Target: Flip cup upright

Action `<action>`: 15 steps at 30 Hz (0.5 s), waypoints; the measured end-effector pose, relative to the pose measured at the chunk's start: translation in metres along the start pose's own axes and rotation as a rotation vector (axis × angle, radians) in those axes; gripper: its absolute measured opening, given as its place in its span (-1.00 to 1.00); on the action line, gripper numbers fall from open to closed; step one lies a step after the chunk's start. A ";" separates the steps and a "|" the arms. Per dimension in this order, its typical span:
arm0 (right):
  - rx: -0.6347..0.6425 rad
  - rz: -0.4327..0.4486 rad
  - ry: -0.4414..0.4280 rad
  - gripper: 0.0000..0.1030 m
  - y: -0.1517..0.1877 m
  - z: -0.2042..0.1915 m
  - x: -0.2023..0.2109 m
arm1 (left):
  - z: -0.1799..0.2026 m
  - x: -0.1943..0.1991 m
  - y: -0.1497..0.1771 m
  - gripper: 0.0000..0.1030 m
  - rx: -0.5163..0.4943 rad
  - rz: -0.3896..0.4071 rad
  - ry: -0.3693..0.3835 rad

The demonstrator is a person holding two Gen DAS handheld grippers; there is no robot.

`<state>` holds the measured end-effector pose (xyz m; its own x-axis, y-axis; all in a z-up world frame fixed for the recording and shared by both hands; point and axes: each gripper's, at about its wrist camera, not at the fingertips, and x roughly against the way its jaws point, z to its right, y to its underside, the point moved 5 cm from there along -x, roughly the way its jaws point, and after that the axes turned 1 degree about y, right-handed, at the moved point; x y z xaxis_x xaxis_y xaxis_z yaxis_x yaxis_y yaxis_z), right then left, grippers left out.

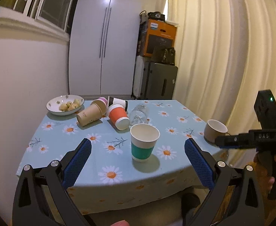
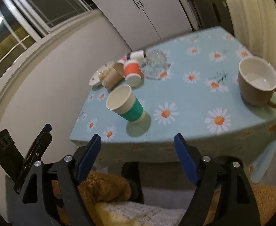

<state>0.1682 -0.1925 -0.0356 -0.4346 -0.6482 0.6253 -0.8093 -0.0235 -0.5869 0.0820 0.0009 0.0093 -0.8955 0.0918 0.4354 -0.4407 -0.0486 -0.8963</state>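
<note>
A paper cup with a teal band (image 1: pixel 144 141) stands upright on the daisy tablecloth (image 1: pixel 92 130), mouth up; it also shows in the right wrist view (image 2: pixel 126 103). My left gripper (image 1: pixel 138 146) is open and empty, its blue pads on either side of the cup but nearer the table's front edge. My right gripper (image 2: pixel 138 141) is open and empty, held off the table's front edge; it also shows in the left wrist view (image 1: pixel 226 141) at the right. Behind the teal cup lie an orange cup (image 1: pixel 118 117), a brown cup (image 1: pixel 90 115) and a white and black cup (image 1: pixel 118 101), all on their sides.
A bowl of food (image 1: pixel 65 104) sits at the far left of the table. A clear plastic bottle (image 1: pixel 139 114) lies beside the orange cup. A brown mug (image 2: pixel 256 81) stands upright near the right edge. A wall is at the left, a curtain at the right.
</note>
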 end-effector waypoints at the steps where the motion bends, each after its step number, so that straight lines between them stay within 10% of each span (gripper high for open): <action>1: 0.017 0.014 0.009 0.53 0.001 -0.003 0.003 | 0.000 0.004 0.002 0.88 -0.003 0.002 0.005; 15: 0.144 0.109 0.011 0.62 0.023 -0.010 0.014 | -0.016 0.020 0.039 0.88 0.057 -0.049 0.028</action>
<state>0.1390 -0.1947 -0.0352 -0.5215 -0.6446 0.5591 -0.6929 -0.0625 -0.7183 0.0475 0.0171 -0.0184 -0.8711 0.1230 0.4755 -0.4875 -0.0994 -0.8674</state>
